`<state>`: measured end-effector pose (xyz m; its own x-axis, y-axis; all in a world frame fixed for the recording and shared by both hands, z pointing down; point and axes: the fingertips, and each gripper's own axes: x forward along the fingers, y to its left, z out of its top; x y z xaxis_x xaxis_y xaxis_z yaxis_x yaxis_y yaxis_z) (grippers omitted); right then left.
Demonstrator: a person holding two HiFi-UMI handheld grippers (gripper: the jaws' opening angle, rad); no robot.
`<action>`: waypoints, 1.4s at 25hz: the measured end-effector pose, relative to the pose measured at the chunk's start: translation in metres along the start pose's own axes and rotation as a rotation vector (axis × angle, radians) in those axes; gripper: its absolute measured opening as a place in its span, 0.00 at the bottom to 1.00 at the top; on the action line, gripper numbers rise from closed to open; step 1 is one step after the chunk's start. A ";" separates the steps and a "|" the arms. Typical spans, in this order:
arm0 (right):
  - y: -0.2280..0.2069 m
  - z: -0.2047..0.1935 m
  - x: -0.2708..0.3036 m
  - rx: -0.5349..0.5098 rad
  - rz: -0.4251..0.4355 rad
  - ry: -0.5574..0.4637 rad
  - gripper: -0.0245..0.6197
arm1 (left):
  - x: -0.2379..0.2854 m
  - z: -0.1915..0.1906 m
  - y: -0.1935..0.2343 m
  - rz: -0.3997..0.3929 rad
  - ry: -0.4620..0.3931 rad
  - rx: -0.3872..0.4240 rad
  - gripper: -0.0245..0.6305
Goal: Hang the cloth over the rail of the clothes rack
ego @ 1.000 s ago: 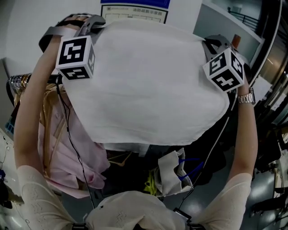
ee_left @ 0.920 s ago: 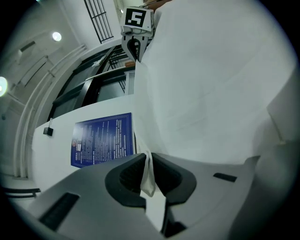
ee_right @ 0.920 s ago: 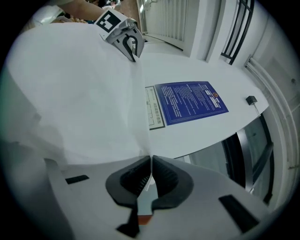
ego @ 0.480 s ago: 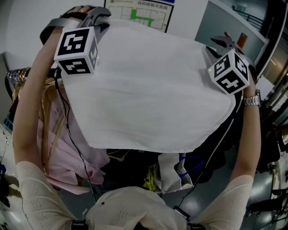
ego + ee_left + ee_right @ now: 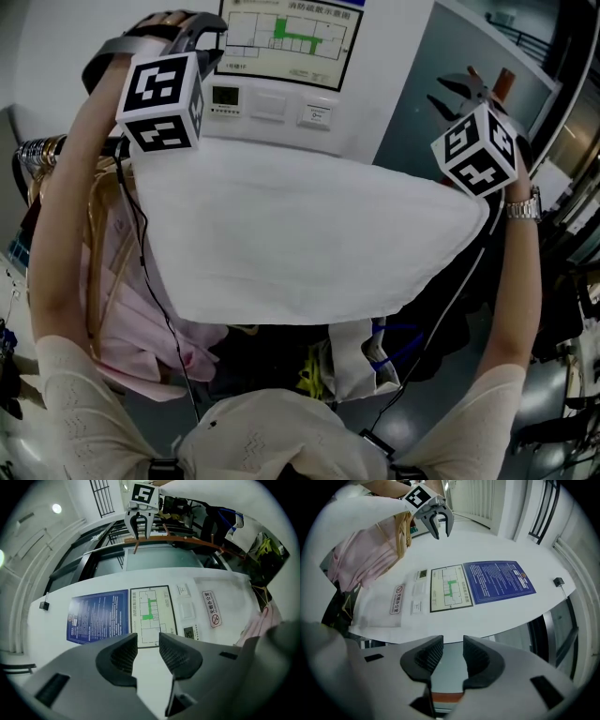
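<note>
The white cloth point(image 5: 300, 244) spreads wide below both raised grippers; neither one touches it. Its top edge sags level with the chrome rail point(image 5: 39, 153), which shows only at the left and is otherwise hidden under the cloth. My left gripper point(image 5: 208, 36) is up at the top left, well above the cloth's left corner. Its jaws are opening, with only the wall showing between them point(image 5: 147, 651). My right gripper point(image 5: 466, 91) is above the cloth's right end. Its jaws are opening too, with nothing between them point(image 5: 453, 656).
Pink garments point(image 5: 141, 323) hang on hangers at the rail's left end. A white bag point(image 5: 361, 361) and dark clothes sit below the cloth. A framed floor plan point(image 5: 286, 37) and wall switches are straight ahead. Shelving point(image 5: 506, 37) stands to the right.
Both grippers have let go of the cloth. Its top edge has dropped away from them, uncovering the floor plan and switches. The grippers stay raised.
</note>
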<state>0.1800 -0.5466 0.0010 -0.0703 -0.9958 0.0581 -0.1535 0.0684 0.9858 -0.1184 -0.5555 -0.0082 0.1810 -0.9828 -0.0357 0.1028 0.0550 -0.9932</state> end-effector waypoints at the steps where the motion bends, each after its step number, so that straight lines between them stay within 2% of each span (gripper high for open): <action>1: 0.000 0.001 0.000 0.000 0.000 -0.003 0.23 | 0.000 -0.001 0.001 0.004 0.006 0.000 0.23; 3: -0.001 0.001 -0.001 0.000 -0.009 -0.006 0.23 | -0.004 -0.001 0.007 0.042 0.007 -0.001 0.23; 9: -0.019 0.004 -0.015 0.033 -0.107 -0.026 0.22 | -0.036 -0.001 0.050 0.332 -0.005 -0.015 0.21; 12: -0.037 0.011 -0.030 0.039 -0.223 -0.061 0.11 | -0.053 -0.005 0.064 0.446 -0.009 -0.035 0.13; 15: -0.053 0.018 -0.048 0.031 -0.344 -0.096 0.09 | -0.066 -0.011 0.071 0.529 0.007 -0.051 0.10; 21: -0.072 0.031 -0.087 0.085 -0.487 -0.167 0.07 | -0.100 -0.015 0.083 0.646 -0.013 -0.103 0.06; 26: -0.073 0.046 -0.118 0.178 -0.507 -0.241 0.07 | -0.129 -0.014 0.087 0.680 -0.027 -0.195 0.06; 31: -0.060 0.073 -0.164 0.248 -0.592 -0.314 0.07 | -0.170 -0.008 0.077 0.740 -0.056 -0.454 0.06; 33: -0.055 0.086 -0.181 0.273 -0.598 -0.355 0.07 | -0.189 -0.006 0.074 0.771 -0.071 -0.521 0.06; 35: -0.052 0.097 -0.199 0.314 -0.622 -0.433 0.07 | -0.208 0.002 0.074 0.787 -0.103 -0.554 0.06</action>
<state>0.1060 -0.3462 -0.0775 -0.2459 -0.7499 -0.6141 -0.5544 -0.4109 0.7237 -0.1467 -0.3467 -0.0742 0.0885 -0.6782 -0.7295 -0.5557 0.5741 -0.6013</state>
